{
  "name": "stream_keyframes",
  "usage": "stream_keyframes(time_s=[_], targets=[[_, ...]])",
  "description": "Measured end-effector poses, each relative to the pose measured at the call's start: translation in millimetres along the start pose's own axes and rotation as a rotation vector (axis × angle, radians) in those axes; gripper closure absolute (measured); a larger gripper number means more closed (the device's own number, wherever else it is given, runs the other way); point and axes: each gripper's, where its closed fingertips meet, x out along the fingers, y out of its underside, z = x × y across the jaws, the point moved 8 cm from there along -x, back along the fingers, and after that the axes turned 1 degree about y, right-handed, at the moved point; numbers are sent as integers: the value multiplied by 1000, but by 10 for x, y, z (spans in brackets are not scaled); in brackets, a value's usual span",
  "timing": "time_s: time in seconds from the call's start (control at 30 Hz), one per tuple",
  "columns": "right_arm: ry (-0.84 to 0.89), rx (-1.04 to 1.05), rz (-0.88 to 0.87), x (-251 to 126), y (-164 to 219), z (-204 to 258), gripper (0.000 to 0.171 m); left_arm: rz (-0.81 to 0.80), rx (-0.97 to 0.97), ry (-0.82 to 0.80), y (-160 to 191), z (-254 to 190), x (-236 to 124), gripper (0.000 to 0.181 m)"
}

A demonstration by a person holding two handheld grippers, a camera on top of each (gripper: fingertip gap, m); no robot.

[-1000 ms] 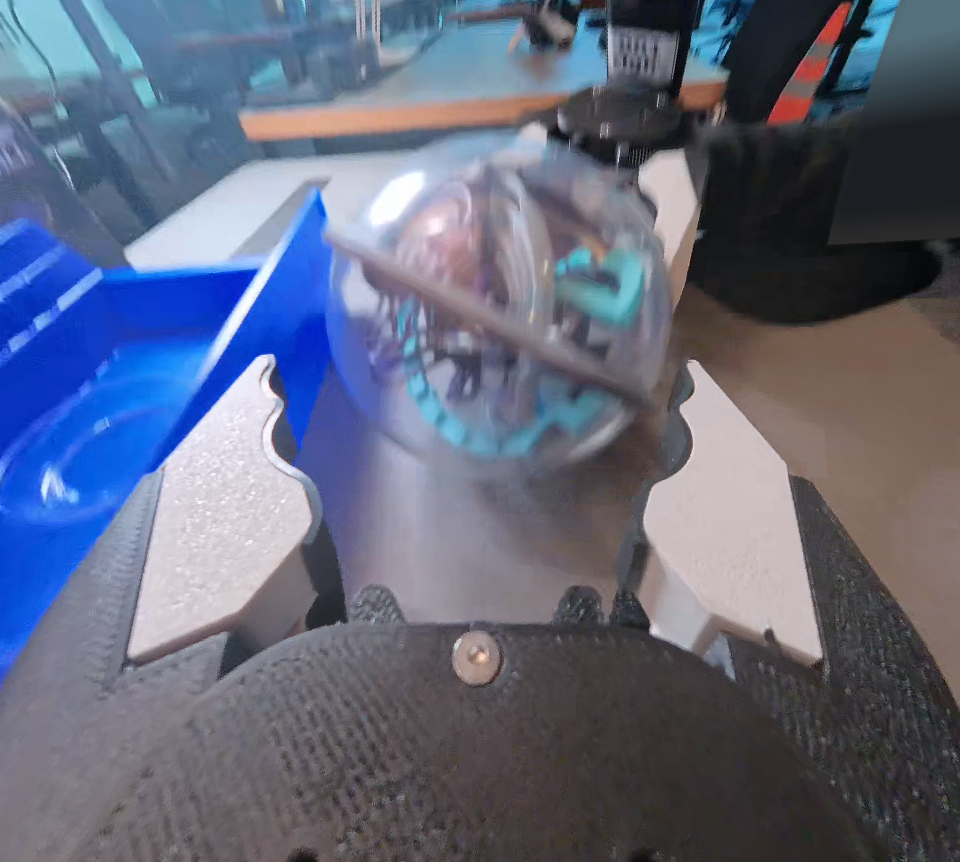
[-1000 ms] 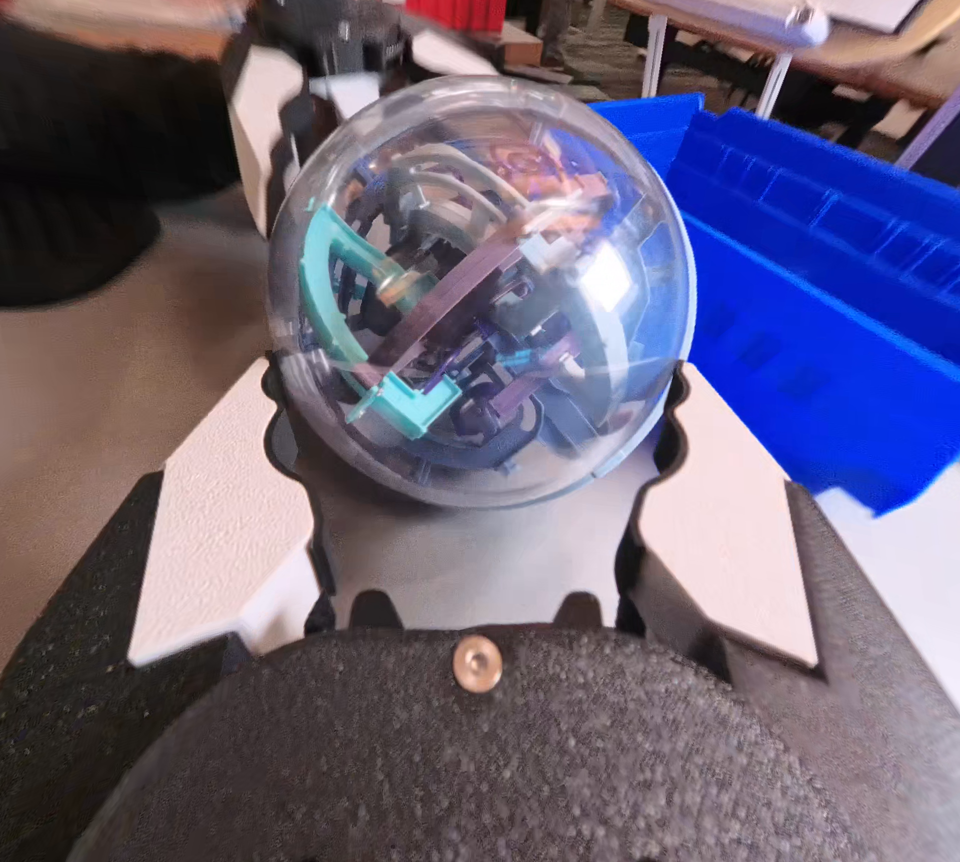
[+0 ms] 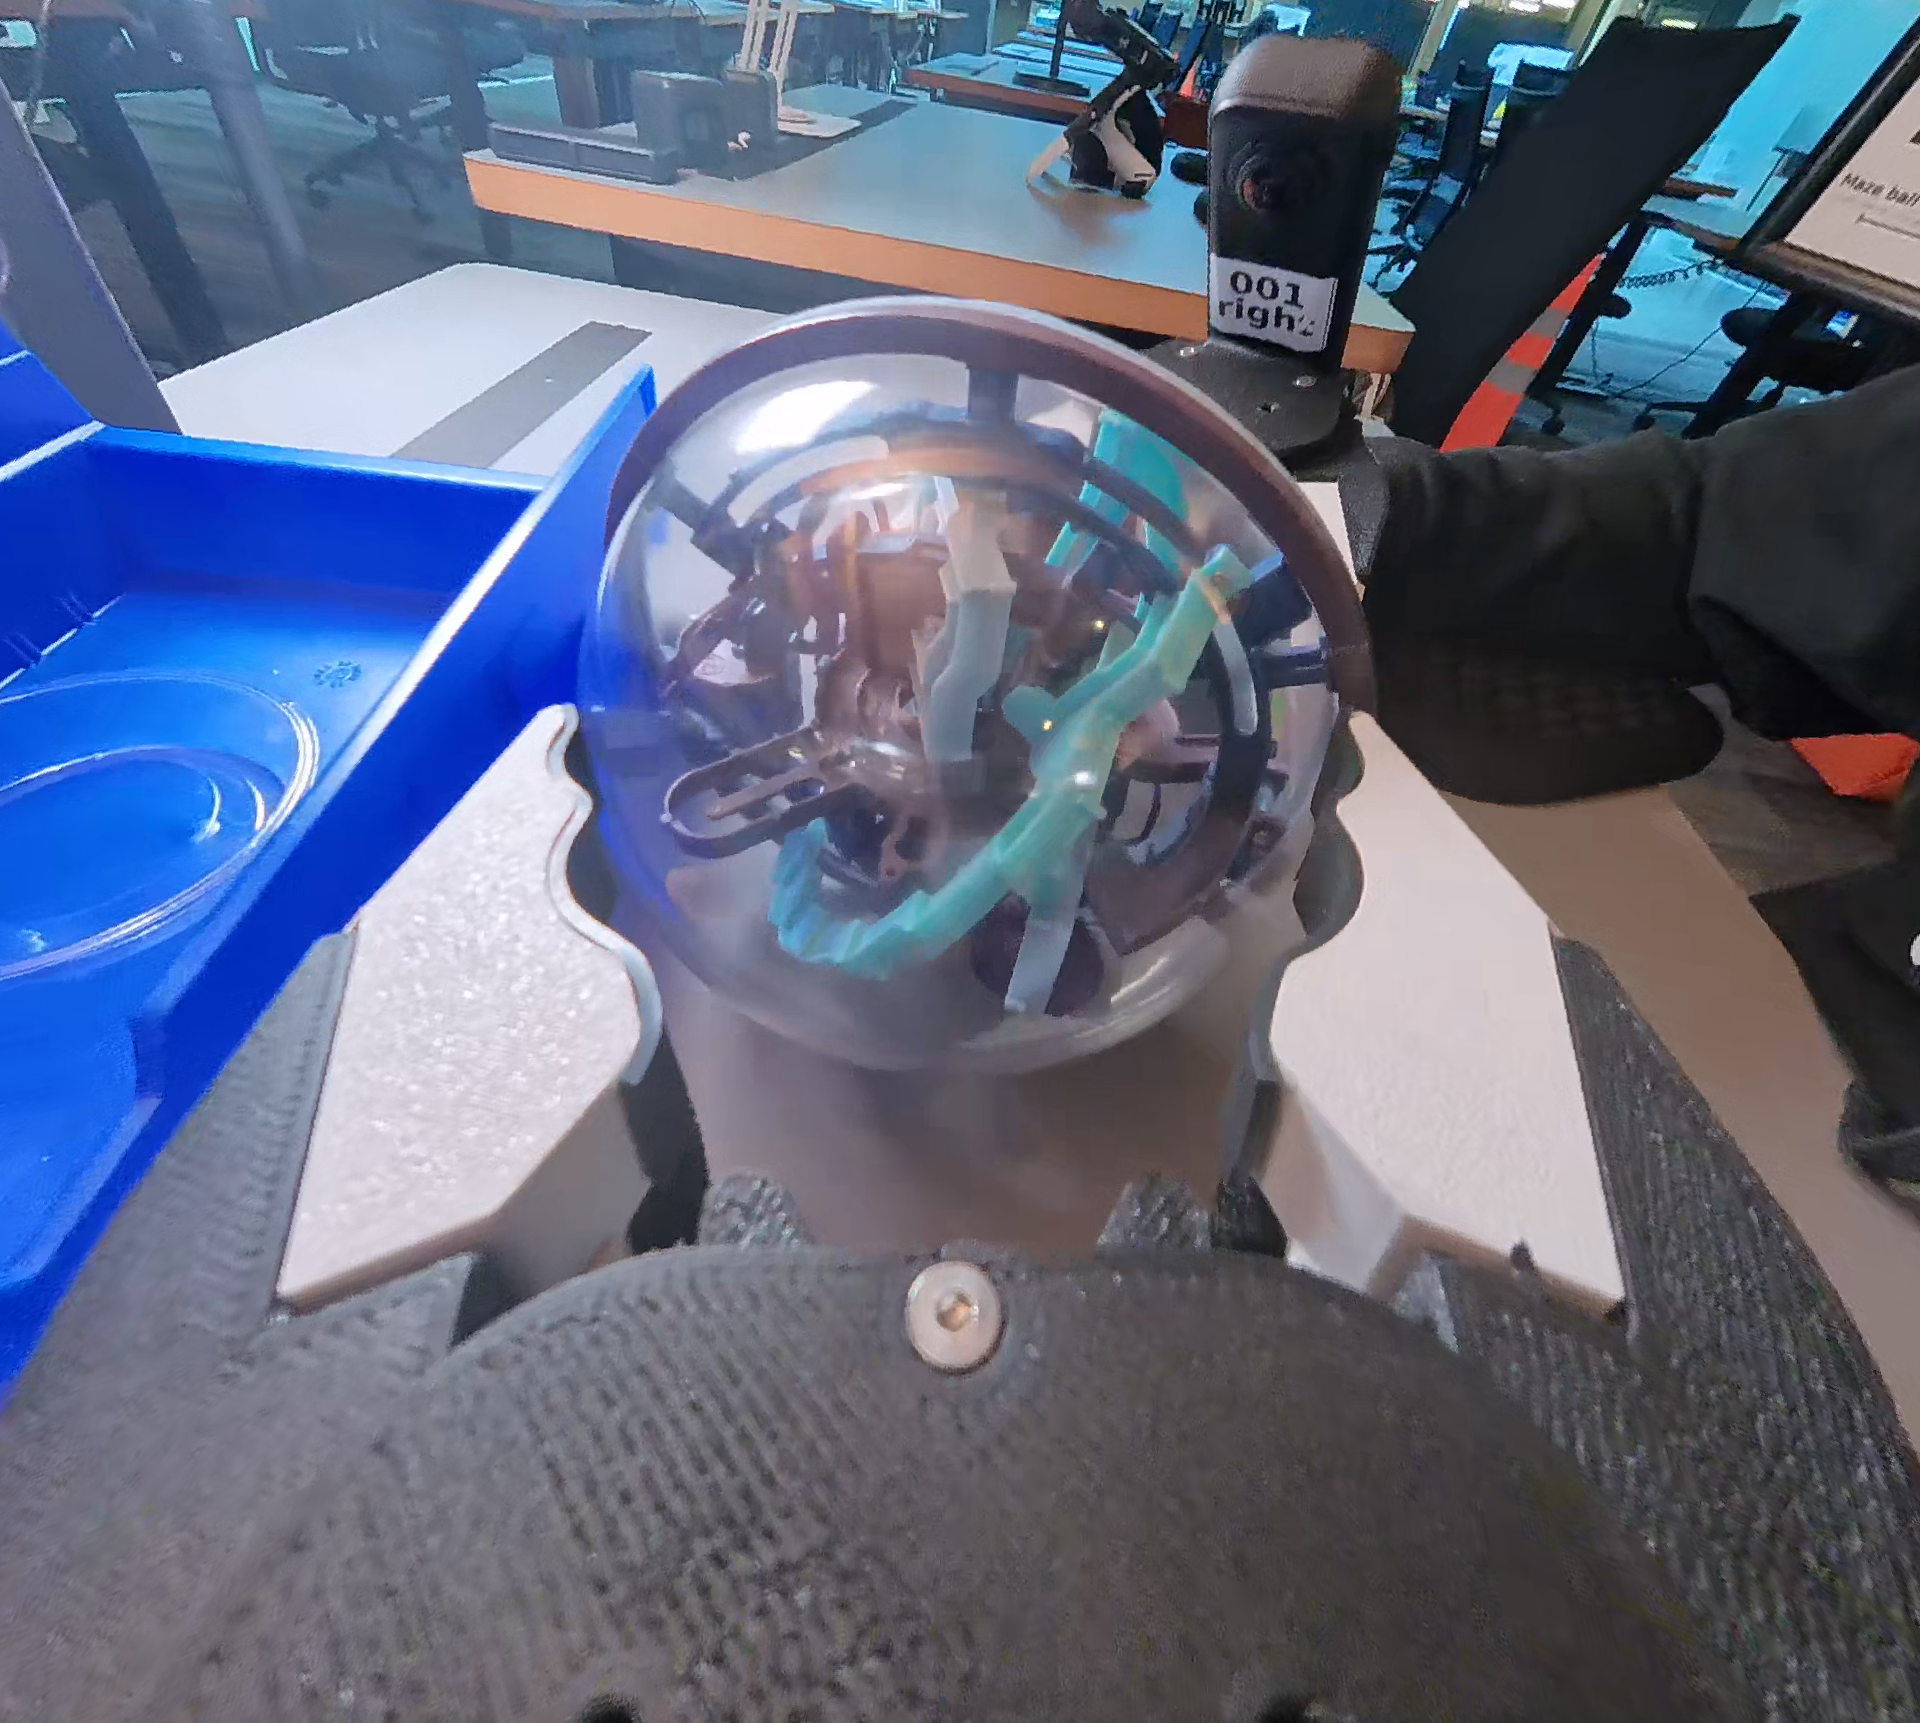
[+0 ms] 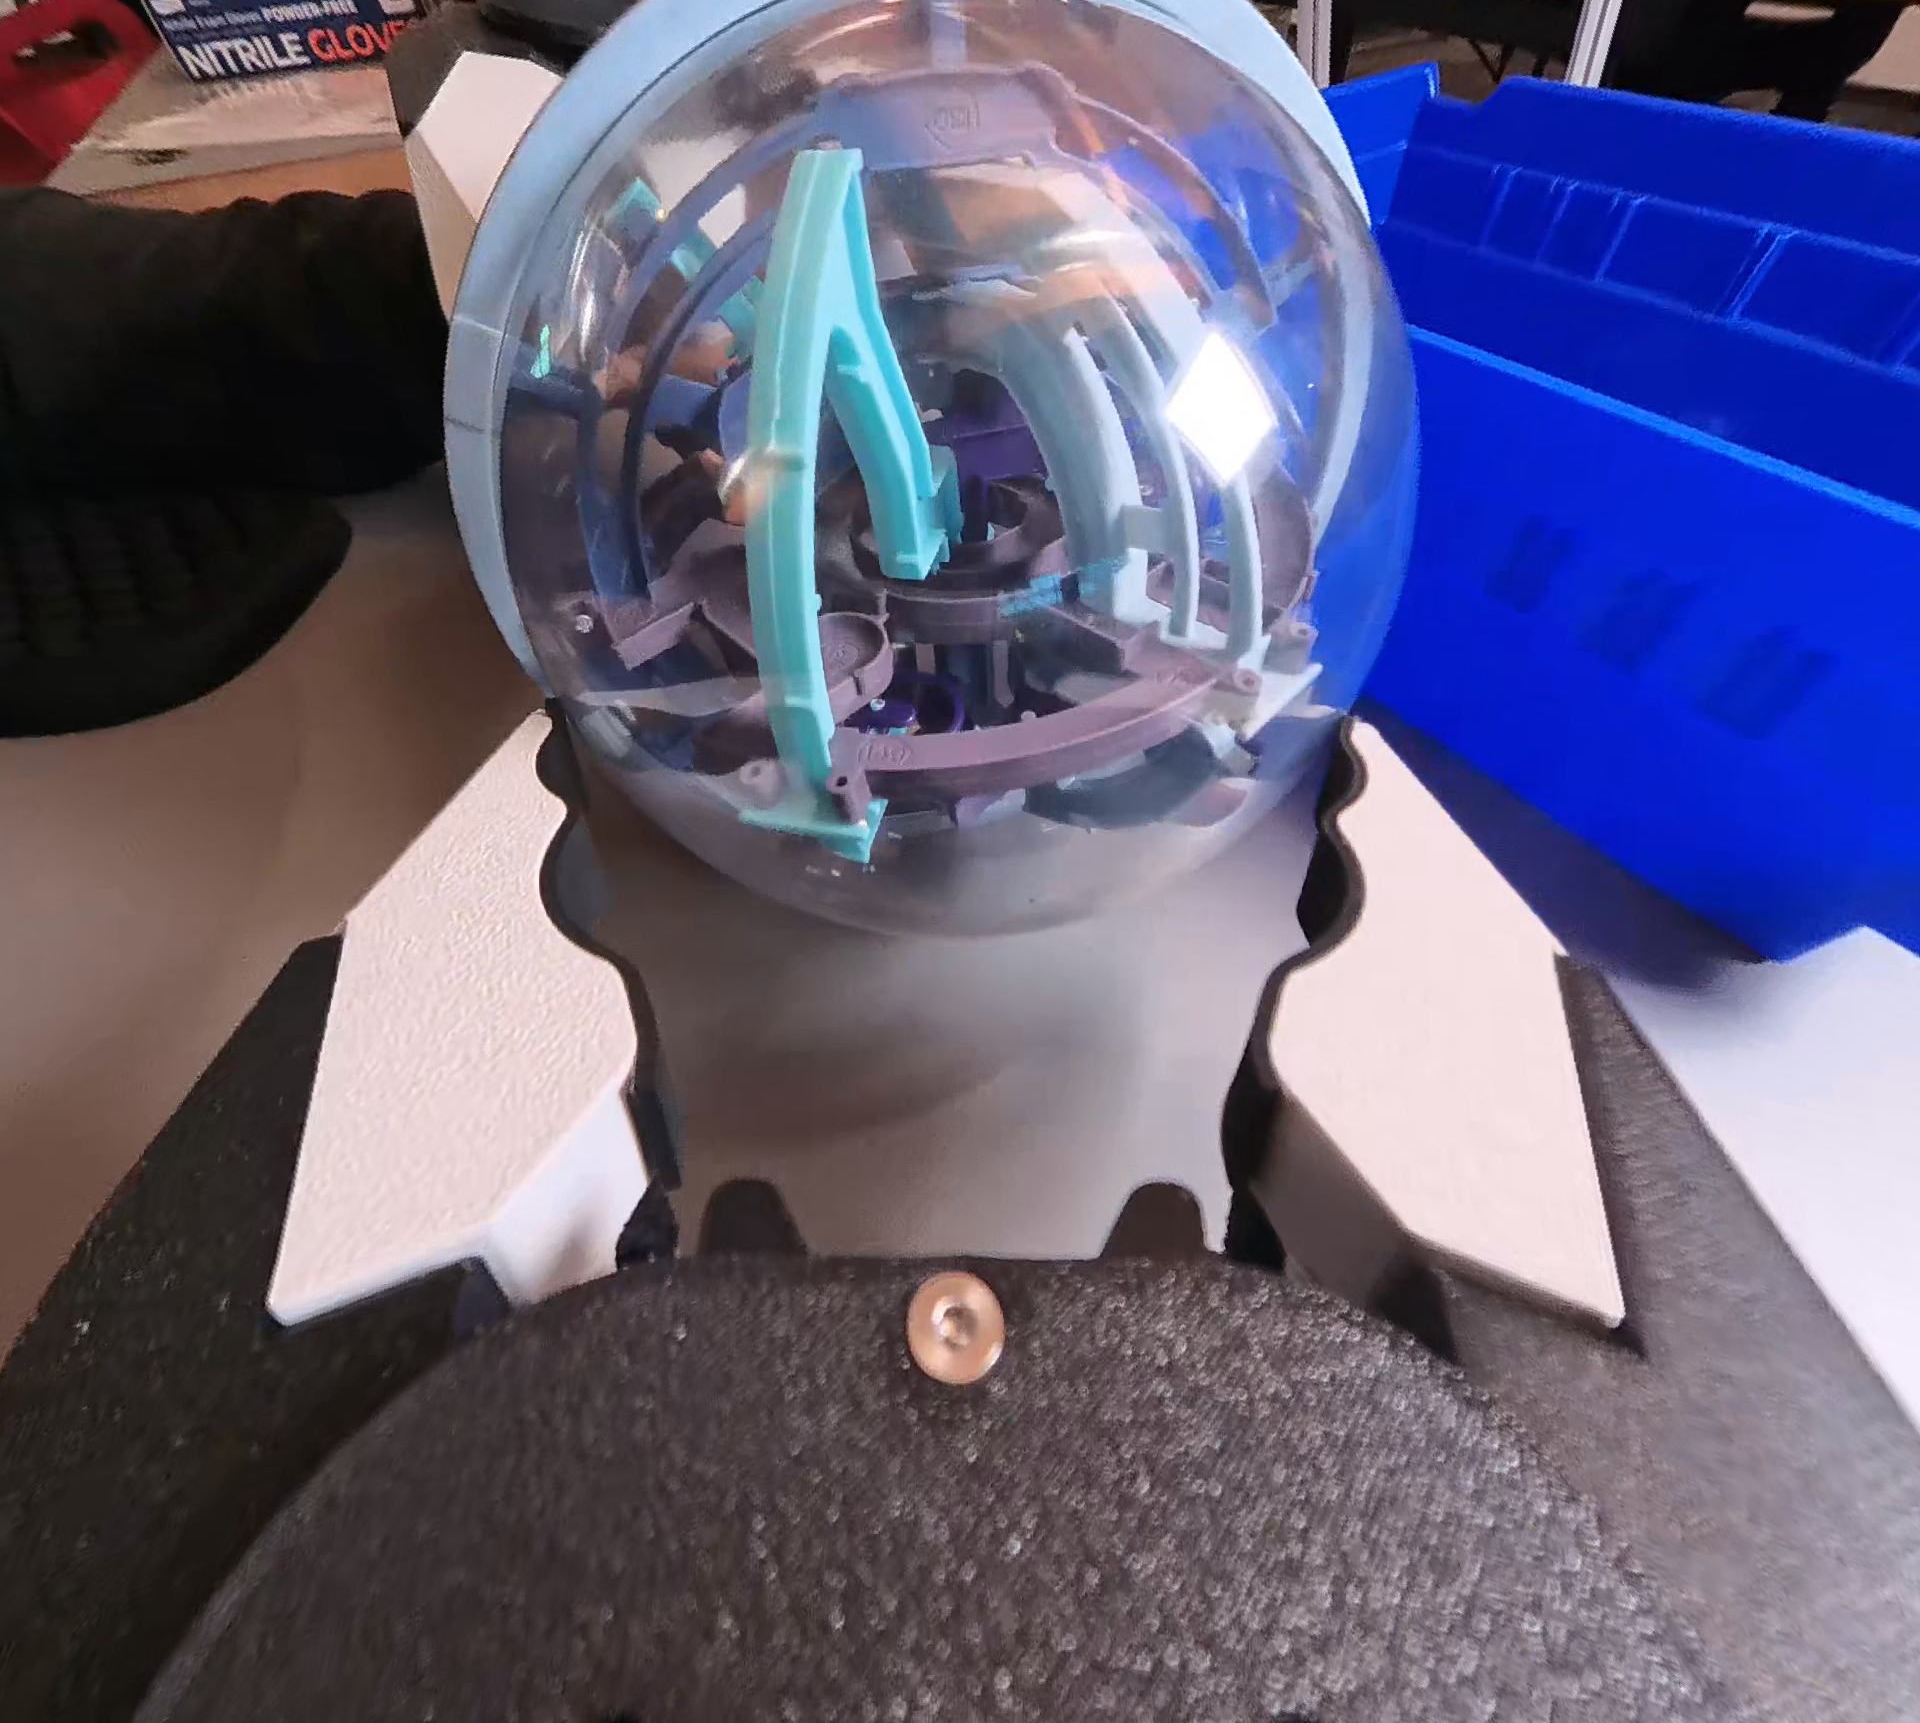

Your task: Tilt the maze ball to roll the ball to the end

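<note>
The maze ball (image 3: pixel 966 686) is a clear sphere with teal, purple and brown tracks inside and a band around its seam. It is held above the table between both grippers, which face each other. My left gripper (image 3: pixel 956 759) has its white fingers (image 3: pixel 468 946) pressed on the ball's sides. My right gripper (image 4: pixel 940 738) grips the same ball (image 4: pixel 935 426) from the opposite side, fingers (image 4: pixel 457 998) against it. The seam band arches over the ball's top. I cannot pick out the small ball inside.
A blue bin (image 3: pixel 312 582) holding a clear plastic dish (image 3: pixel 135 821) stands close to the left of the ball; it is on the right in the right wrist view (image 4: pixel 1662 530). A black-gloved hand (image 3: pixel 1610 613) holds the far gripper. A glove box (image 4: pixel 281 21) lies behind.
The maze ball has been turned in both grippers: its seam band went from a diagonal across the front to an arch over the top. Both grippers kept their hold.
</note>
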Motion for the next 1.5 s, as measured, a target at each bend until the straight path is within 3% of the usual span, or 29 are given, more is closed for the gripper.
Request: stream_keyframes(time_s=[0.13,0.23,0.5,1.5], targets=[[-12,10,2,5,23,4,36,-42,43,7,13,-18,-10,48],[-19,22,-4,-2,22,7,37,8,136,-6,97,-40,7,41],[-39,30,-7,-21,23,34,35,53,166,-56,107,-139,39,39],[-176,48,40,92,9,325,33,16,115,-146,180,-518,-228,41]])
